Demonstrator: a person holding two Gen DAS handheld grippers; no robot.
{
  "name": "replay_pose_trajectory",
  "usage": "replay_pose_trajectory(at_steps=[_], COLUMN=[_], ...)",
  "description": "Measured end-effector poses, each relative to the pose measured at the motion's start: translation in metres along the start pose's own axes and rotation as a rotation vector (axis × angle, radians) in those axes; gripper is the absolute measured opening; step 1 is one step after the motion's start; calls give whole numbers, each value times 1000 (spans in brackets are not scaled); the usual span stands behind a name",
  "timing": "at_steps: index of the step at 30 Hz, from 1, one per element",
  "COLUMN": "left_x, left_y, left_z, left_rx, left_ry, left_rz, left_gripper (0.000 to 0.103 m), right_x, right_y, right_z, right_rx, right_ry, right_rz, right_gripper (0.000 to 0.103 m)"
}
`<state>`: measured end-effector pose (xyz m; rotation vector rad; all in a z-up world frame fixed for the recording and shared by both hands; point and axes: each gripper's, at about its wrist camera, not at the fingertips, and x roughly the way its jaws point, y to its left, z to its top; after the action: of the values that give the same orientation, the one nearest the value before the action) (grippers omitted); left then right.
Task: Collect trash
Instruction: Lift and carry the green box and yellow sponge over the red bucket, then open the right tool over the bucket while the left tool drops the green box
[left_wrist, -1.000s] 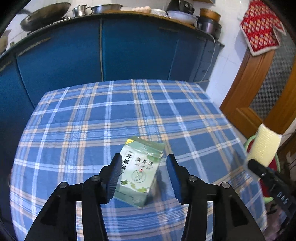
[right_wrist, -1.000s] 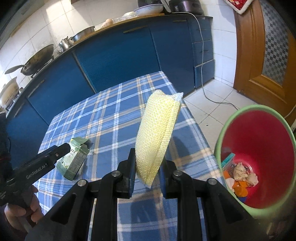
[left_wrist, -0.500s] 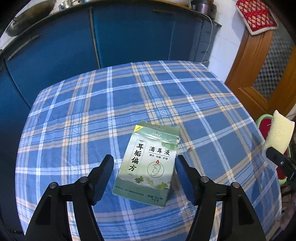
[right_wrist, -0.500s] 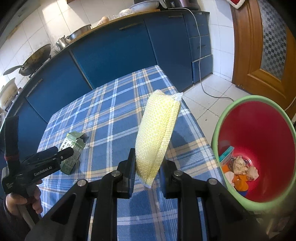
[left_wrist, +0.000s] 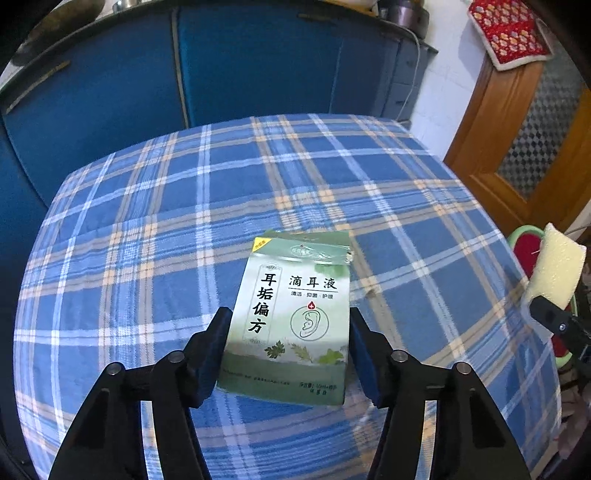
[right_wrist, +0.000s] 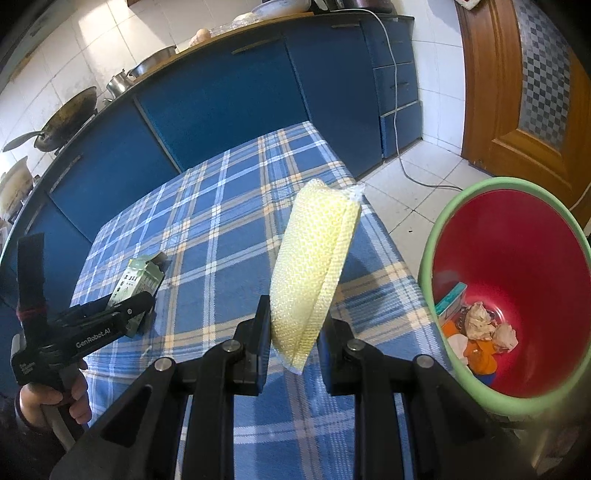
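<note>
- Blue cabinets back the checked bench (left_wrist: 147, 221).
- Left gripper (left_wrist: 288, 354) straddles the green box (left_wrist: 291, 317), contact unclear.
- Right gripper (right_wrist: 295, 332) clamps the yellow sponge (right_wrist: 314, 266), centre frame.
- Lower right, red bin (right_wrist: 517, 258) holds crumpled scraps, partly cut off.

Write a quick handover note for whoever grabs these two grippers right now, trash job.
Left gripper: fingers on either side of the green box on the table; grip not confirmed.
Right gripper: shut on the yellow sponge, held upright over the table edge, beside the bin.
Done: the bin on the floor already holds some crumpled scraps and a small carton.
Left: drop the sponge into the bin, then close on the box, lift it and bin it too.
</note>
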<state>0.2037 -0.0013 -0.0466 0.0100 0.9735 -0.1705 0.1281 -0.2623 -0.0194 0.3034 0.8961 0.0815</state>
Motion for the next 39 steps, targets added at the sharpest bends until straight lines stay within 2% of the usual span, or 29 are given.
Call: replay_pose_trajectory(at_steps=[9, 17, 25, 39], left_x=[-20, -34, -32, -15], left_y=[-36, -91, -143, -226], left_z=[3, 9, 11, 1], left_rx=[12, 75, 140, 261], left_ry=[-62, -94, -88, -44], left_rz=[-95, -190, -248, -299], left_gripper=[59, 58, 58, 58], right_x=[-11, -26, -41, -52], right_y=[-19, -47, -83, -152], right_z=[0, 0, -3, -10], right_rx=[33, 75, 131, 247], right_ry=[-21, -43, -63, -70], right_rz=[-16, -43, -74, -116], right_gripper=[25, 25, 25, 29])
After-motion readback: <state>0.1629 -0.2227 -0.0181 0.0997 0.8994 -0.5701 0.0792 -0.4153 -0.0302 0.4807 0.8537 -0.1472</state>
